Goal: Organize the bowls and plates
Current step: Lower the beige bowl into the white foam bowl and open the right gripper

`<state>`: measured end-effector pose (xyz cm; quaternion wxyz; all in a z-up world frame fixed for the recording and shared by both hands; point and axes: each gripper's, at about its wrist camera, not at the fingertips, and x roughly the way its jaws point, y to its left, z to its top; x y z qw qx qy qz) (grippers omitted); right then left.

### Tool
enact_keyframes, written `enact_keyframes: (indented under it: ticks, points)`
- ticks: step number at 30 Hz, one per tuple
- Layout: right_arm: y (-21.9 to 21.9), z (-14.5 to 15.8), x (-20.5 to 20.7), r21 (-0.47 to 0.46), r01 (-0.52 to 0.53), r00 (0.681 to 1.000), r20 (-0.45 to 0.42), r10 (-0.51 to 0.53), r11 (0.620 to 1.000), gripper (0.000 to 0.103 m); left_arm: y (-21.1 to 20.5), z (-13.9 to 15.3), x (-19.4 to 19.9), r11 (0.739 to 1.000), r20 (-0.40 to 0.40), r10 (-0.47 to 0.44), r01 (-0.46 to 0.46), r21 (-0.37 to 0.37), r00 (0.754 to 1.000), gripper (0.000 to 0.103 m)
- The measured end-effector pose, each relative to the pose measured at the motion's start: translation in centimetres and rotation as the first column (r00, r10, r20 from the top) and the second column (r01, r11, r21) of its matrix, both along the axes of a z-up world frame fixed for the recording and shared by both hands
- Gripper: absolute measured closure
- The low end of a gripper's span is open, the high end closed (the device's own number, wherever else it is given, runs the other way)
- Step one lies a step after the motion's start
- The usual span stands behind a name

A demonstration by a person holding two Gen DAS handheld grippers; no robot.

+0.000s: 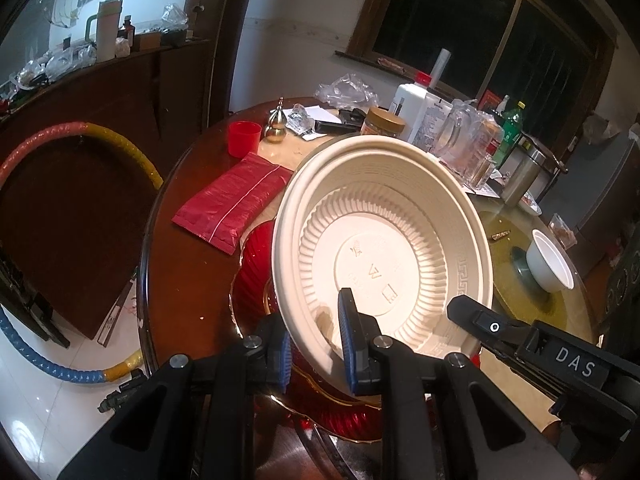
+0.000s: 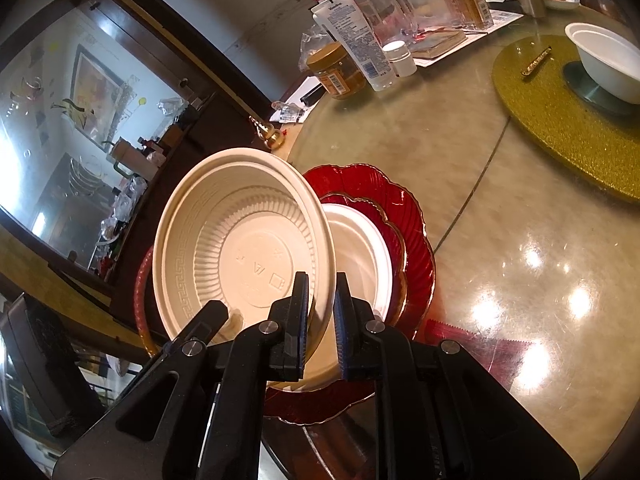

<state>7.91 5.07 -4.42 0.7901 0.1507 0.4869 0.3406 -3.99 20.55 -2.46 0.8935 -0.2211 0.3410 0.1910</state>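
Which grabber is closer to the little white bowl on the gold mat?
Right. The right gripper clamps the rim of the big cream bowl on the side toward the small white bowl; the left gripper clamps the rim farther from it.

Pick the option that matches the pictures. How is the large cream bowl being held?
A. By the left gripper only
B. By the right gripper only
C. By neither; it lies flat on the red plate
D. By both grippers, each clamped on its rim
D: the left gripper and the right gripper each pinch the rim of the tilted cream bowl.
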Motion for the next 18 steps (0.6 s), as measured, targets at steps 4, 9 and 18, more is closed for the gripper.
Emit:
enact_keyframes:
  ticks: [4, 9, 18]
  points:
    - [0.14, 0.38, -0.19, -0.008, 0.001, 1.0, 0.025, 0.0, 1.0, 0.09, 0.02, 0.02, 0.1, 1.0, -0.001, 0.001, -0.001, 0.003, 1.0, 0.083]
    - [0.06, 0.43, 0.02, -0.02, 0.004, 1.0, 0.025, -0.004, 1.0, 0.09, -0.05, -0.12, 0.61, 1.0, -0.024, -0.004, 0.004, 0.005, 1.0, 0.083]
    - [-0.59, 0.5, 0.48, -0.009, 0.01, 1.0, 0.005, -0.01, 1.0, 0.09, 0.45, 0.22, 0.86, 1.0, -0.027, 0.027, -0.026, 0.018, 0.999, 0.076]
